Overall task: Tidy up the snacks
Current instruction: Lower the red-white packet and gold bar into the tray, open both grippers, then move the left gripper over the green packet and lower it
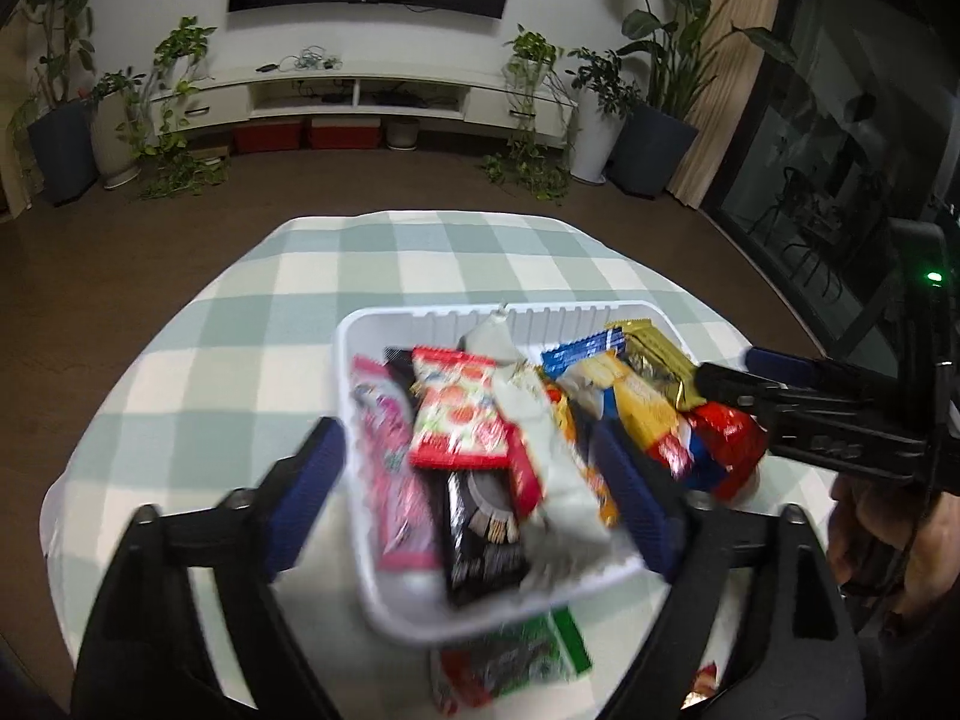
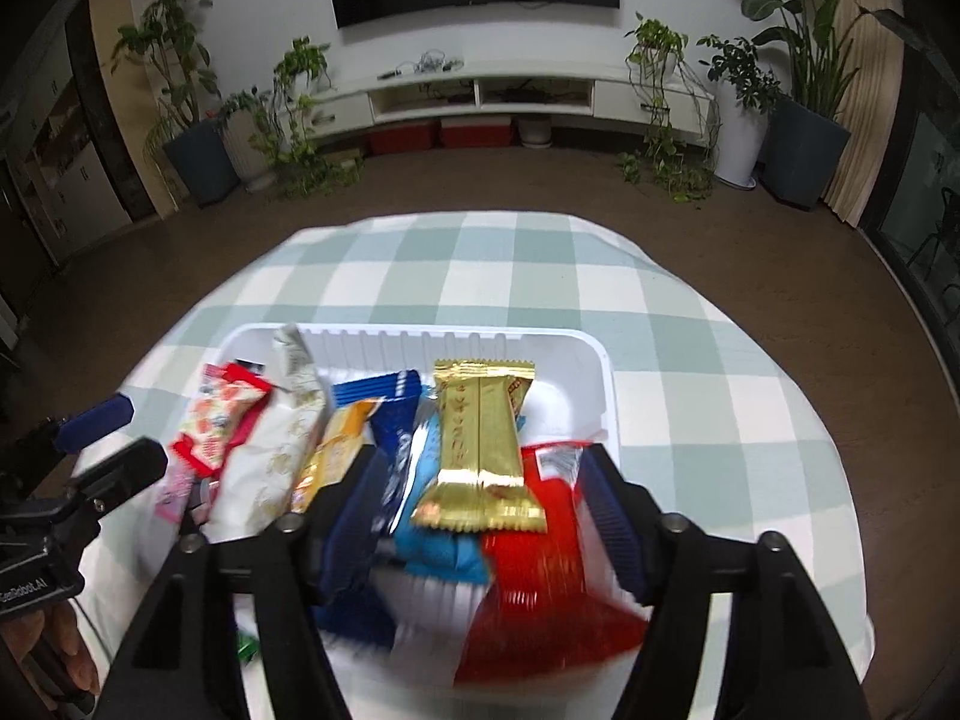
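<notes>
Right now your left tool (image 1: 474,480) stands wide apart over the near end of the white plastic tray (image 1: 384,324), gripping nothing; your right tool (image 2: 486,516) is likewise spread, straddling a red wrapper (image 2: 540,576) without pressing it. Nearest you, a green packet (image 1: 528,654) lies outside the tray on the green-and-white checked bench (image 1: 300,300). Further in, a gold foil bar (image 2: 480,438) rests atop the piled snacks.
</notes>
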{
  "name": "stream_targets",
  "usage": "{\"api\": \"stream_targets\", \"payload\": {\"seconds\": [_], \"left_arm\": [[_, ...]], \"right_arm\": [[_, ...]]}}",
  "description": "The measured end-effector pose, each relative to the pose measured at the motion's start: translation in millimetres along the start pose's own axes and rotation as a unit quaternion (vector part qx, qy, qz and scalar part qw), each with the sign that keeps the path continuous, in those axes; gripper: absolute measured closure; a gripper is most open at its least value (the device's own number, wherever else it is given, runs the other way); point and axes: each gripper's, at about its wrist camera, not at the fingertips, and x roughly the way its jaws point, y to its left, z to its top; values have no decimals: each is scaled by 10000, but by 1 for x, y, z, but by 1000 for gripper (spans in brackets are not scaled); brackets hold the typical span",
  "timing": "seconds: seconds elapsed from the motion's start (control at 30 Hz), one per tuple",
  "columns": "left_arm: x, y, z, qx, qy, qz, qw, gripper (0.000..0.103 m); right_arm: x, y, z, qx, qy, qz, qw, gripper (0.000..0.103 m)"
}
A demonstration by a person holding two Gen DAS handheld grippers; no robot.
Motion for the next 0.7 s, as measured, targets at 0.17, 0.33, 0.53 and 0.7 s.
{"api": "stream_targets", "payload": {"seconds": [0.17, 0.33, 0.53, 0.7], "left_arm": [[-20, 0, -34, 169, 145, 122, 9997, 10], [-20, -5, -67, 771, 464, -69, 9959, 10], [-8, -33, -95, 1866, 903, -377, 9775, 10], [14, -32, -103, 1977, 1252, -151, 9721, 10]], "right_arm": [[-37, 6, -38, -2, -159, 298, 9994, 15], [-67, 15, -87, 7, -173, 659, 9977, 15], [-75, 14, -134, 421, 35, 990, 9942, 15], [-70, 12, -155, 564, 202, 1057, 9926, 15]]}}
